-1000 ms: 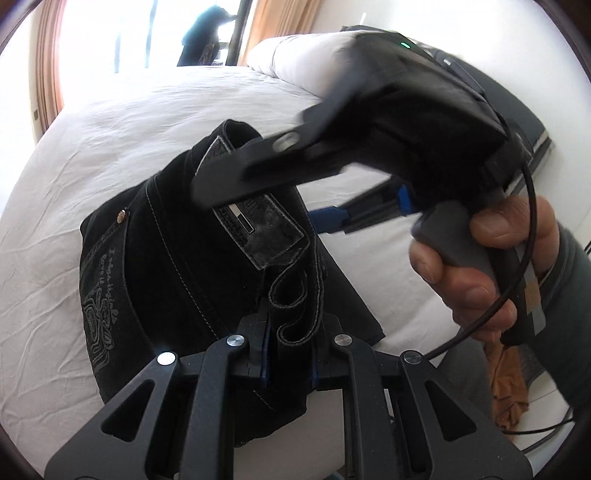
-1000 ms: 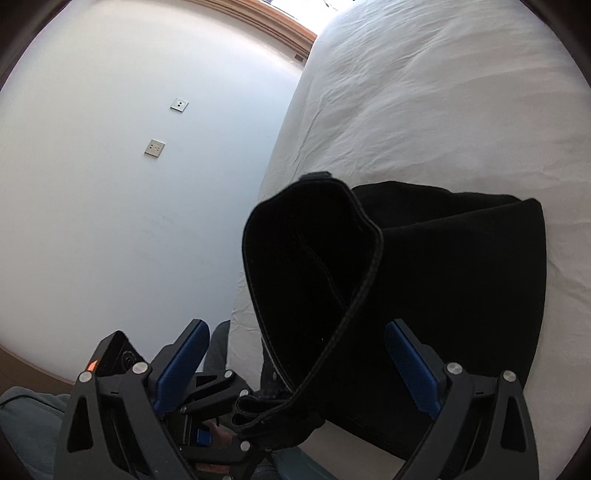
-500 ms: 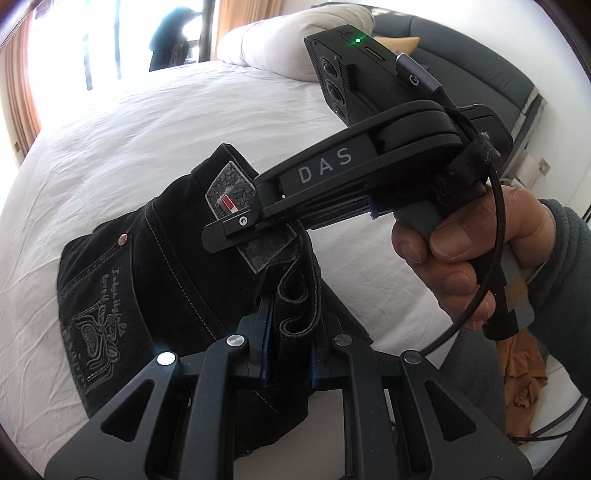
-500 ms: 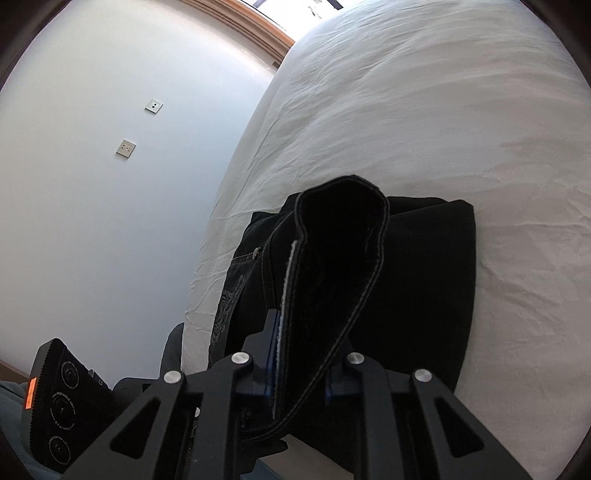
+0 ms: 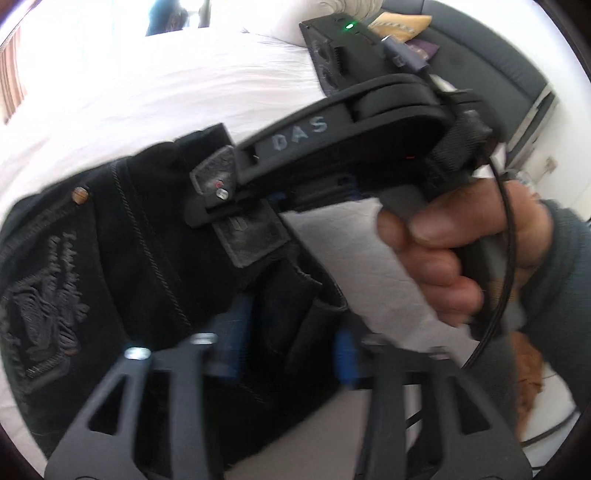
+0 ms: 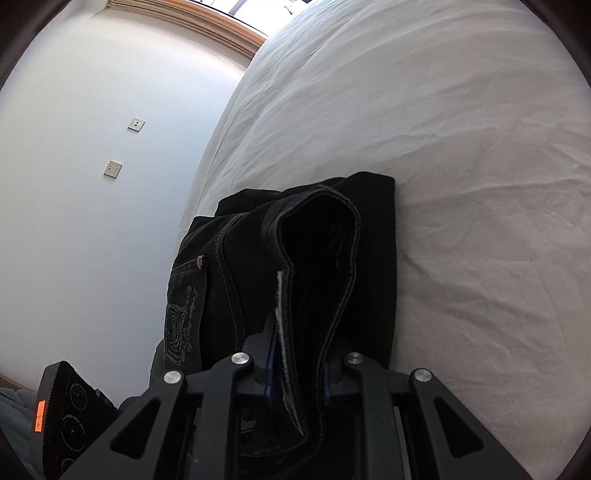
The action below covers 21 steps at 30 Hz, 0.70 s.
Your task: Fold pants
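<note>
White bed (image 6: 443,147), sheet lightly creased, filling the right and upper part of the right wrist frame; the same bed (image 5: 166,85) across the upper left of the left wrist frame. Black pants (image 6: 373,258) lying folded on it near its edge, at lower centre of the right wrist frame; waistband loop raised off the pile. Same pants (image 5: 140,258) at left and centre of the left wrist frame. White pillow (image 5: 354,9) at top centre there, on the bed's far end.
</note>
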Motion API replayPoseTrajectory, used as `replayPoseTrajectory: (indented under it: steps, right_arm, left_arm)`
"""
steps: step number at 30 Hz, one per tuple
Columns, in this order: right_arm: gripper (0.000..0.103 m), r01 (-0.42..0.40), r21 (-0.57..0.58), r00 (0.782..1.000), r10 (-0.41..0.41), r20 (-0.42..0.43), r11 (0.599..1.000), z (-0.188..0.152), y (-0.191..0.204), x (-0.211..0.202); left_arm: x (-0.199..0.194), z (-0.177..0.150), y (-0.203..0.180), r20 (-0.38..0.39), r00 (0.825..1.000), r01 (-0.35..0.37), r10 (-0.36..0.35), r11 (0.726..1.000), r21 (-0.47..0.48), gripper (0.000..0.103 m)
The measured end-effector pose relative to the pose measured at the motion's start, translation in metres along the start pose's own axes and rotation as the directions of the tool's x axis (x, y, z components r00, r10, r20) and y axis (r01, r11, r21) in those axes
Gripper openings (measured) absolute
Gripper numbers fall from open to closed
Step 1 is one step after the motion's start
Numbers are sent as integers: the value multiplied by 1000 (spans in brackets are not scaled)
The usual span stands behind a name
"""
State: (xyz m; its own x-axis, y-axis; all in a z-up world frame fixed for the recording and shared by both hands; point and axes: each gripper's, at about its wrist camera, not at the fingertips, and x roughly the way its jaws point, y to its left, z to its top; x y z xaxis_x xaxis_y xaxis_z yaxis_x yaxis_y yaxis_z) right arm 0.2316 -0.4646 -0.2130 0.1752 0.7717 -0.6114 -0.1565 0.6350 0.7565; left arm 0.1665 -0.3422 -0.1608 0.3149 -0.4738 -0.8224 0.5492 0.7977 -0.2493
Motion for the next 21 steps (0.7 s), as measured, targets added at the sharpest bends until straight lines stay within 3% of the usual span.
replayPoseTrajectory:
  steps: [3,7,10,12,14,18,21]
  right_arm:
    - [20,5,-15,1000,-5,5,1000,1,0,-2]
    - [24,-12,16,1000,12,1,1000,3,-5,-4]
    - [43,28,31,999,-28,30,999,1,-3,-21]
    - [54,91,32,993,-94,77,995,-3,3,-41]
    - [56,175,57,975,-181,126,983,-8,10,-60]
    - [56,11,9,978,-13,208,1000,-33,49,-80]
    - [56,-101,-8,978,101,185,995,-59,64,-65]
  left_arm:
    - [-20,-6,0,0,997,81,-81,996,-34,63]
    - [-69,-14,13,108,985,138,-133,990,-41,63]
    - [-101,-17,49,204,978,74,-51,992,-104,69]
    - [-108,-16,76,205,979,38,-4,986,-160,69]
    - [-105,-21,105,194,980,16,30,972,-233,69]
    - [-103,-24,130,195,979,-10,62,966,-257,69]
    - [-101,-14,142,189,981,-1,51,967,-256,69]
